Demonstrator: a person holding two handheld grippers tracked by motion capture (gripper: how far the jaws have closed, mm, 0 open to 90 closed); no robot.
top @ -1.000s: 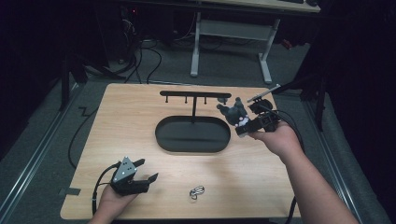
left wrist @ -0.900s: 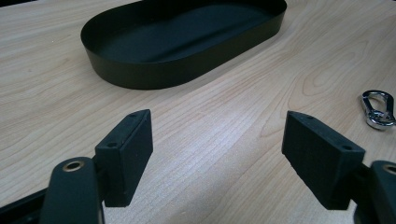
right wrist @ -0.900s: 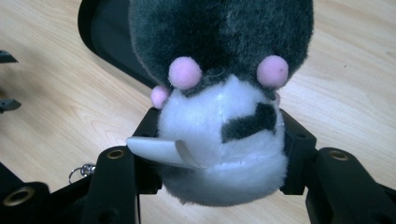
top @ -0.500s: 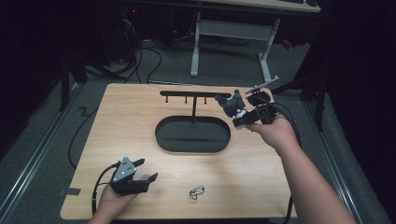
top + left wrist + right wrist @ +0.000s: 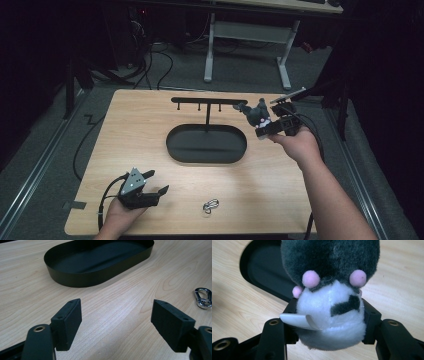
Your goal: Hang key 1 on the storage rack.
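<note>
Raised toward the rack, right fingers clamp the plush toy; left fingers apart.

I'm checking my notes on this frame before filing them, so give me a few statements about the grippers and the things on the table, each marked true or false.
1. The right gripper is clamped on a grey and white plush toy. True.
2. The left gripper holds the silver carabiner. False: its jaws stand open over bare wood, and the carabiner lies on the table to one side.
3. The black oval tray has nothing in it. True.
4. The plush toy lies inside the tray. False: it is held up near the right end of the hook bar.
5. The hook bar stands on a post rising from the tray. True.
</note>
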